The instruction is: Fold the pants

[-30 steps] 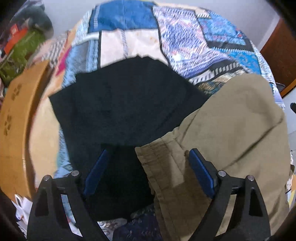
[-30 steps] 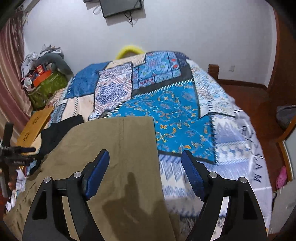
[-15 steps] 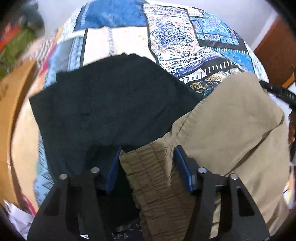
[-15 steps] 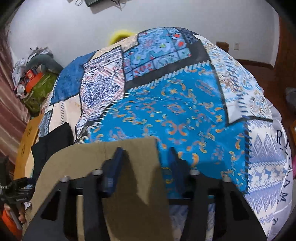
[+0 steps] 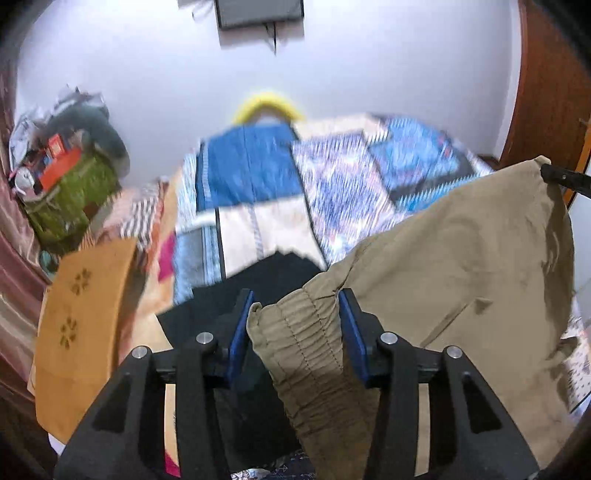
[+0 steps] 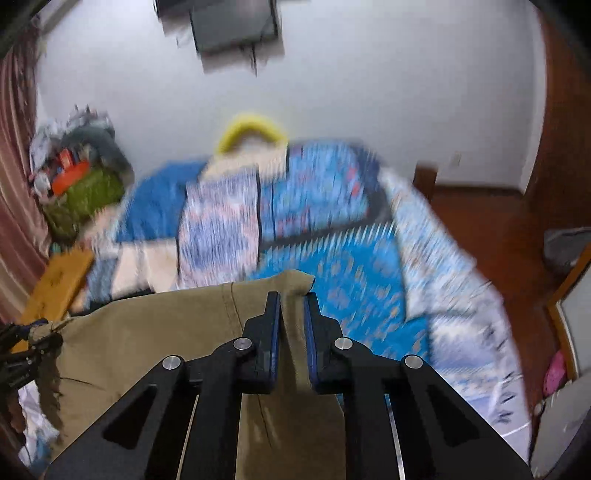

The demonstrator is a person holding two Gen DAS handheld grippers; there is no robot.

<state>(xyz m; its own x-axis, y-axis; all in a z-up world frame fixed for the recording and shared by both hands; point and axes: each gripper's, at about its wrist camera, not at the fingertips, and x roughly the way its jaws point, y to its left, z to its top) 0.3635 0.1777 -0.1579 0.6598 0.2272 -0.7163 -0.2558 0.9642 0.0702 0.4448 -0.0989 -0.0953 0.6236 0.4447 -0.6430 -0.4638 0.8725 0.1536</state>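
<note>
The khaki pants (image 5: 461, 258) hang lifted above the patchwork quilt (image 5: 258, 177) of the bed. My left gripper (image 5: 295, 295) has the gathered elastic waistband between its blue pads, which press on it as the jaws are closing. My right gripper (image 6: 291, 295) is shut on the far edge of the khaki pants (image 6: 147, 332), cloth pinched between its pads. The pants stretch between the two grippers. A black garment (image 5: 273, 273) lies flat on the quilt under the left gripper. The left gripper (image 6: 22, 343) shows at the left edge of the right wrist view.
A green bag (image 5: 70, 192) with clutter stands left of the bed, and an orange-brown board (image 5: 81, 314) lies in front of it. A yellow curved thing (image 5: 267, 103) sits at the bed's far end. A dark screen (image 5: 258, 13) hangs on the wall. Wooden floor (image 6: 498, 221) lies right.
Both grippers have closed on the khaki pants and risen, lifting them off the bed. Both views now tilt up to show the wall.
</note>
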